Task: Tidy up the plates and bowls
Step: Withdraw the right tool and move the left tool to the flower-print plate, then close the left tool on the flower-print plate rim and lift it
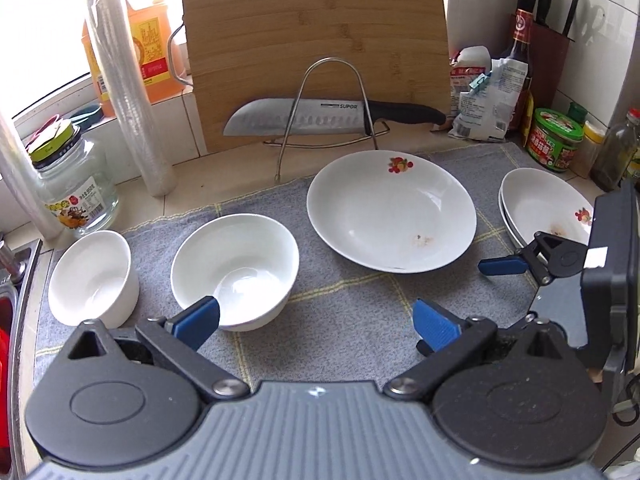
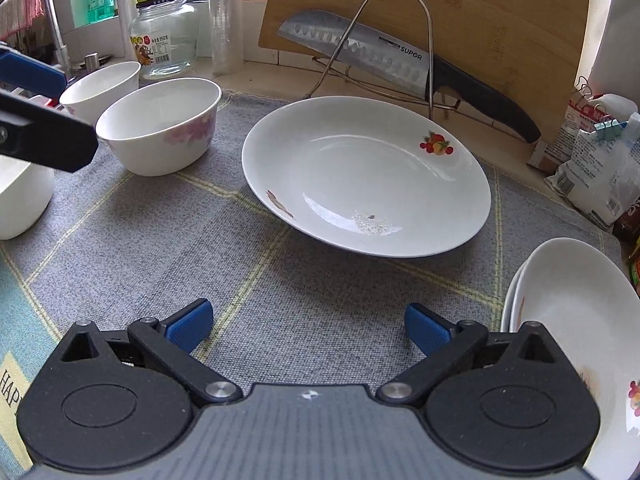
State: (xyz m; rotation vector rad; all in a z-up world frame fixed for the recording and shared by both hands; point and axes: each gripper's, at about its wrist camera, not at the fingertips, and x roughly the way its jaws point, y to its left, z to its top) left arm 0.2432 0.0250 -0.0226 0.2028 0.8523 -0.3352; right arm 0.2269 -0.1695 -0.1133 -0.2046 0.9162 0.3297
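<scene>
The bench is carrying a grey mat, and all the crockery is sitting on that mat with nothing lifted, so the work is judged to be standing at the approach step, before any grasp. The large plate is lying rim-up at the mat's centre, its near edge facing the right gripper; being round, it is offering no long axis, and only the fruit print on the far rim is marking an orientation. The stacked pair of plates is resting well to the right, also opening upward. The nearer bowl and the small bowl are standing upright just beside each other at the left, mouths up. The left gripper is hovering just in front of the nearer bowl, fingers spread wide and gripping nothing; the right gripper's fingers are likewise spread wide and empty. The next move is likely calling for a rim pinch: one finger inside, one outside, then a level lift toward the matching stack.
</scene>
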